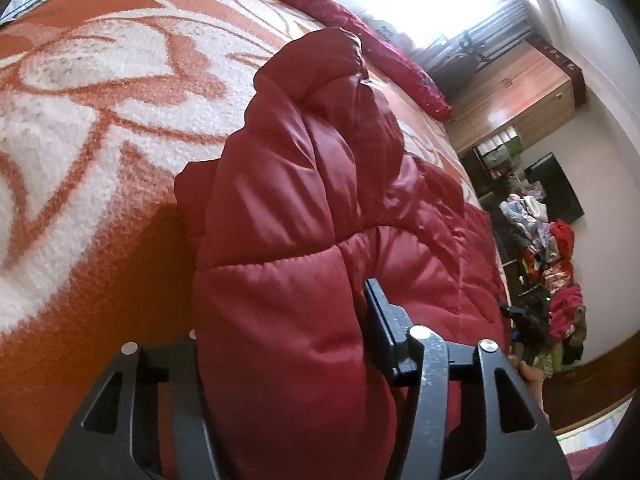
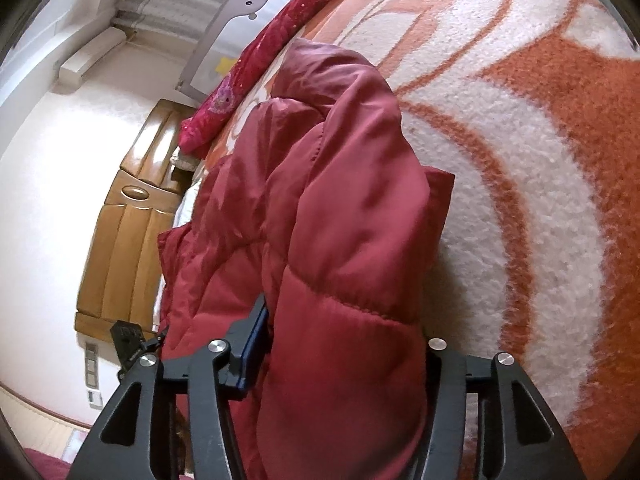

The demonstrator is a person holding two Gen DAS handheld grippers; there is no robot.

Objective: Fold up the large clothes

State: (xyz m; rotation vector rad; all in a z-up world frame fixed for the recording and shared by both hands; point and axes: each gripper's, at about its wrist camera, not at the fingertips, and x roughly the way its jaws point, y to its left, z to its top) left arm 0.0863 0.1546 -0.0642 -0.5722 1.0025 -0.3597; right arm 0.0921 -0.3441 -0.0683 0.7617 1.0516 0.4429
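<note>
Clearly the red puffer jacket [image 1: 304, 208] is bunched and lifted over the bed's orange-and-white blanket [image 1: 80, 128], a thick fold clamped in the left gripper [image 1: 288, 344] and another in the right gripper [image 2: 344, 344]. To fold well, I'd keep both grips level and lay it flat. Open blanket spreads beyond; a crimson quilt [image 2: 256, 64] lines the far edge.

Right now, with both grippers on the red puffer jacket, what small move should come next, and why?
Probably carry the gripped edge forward over the jacket's far part. The left gripper and right gripper each pinch a thick fold of the red puffer jacket, which bunches up above the orange-and-white blanket rather than lying flat.
</note>
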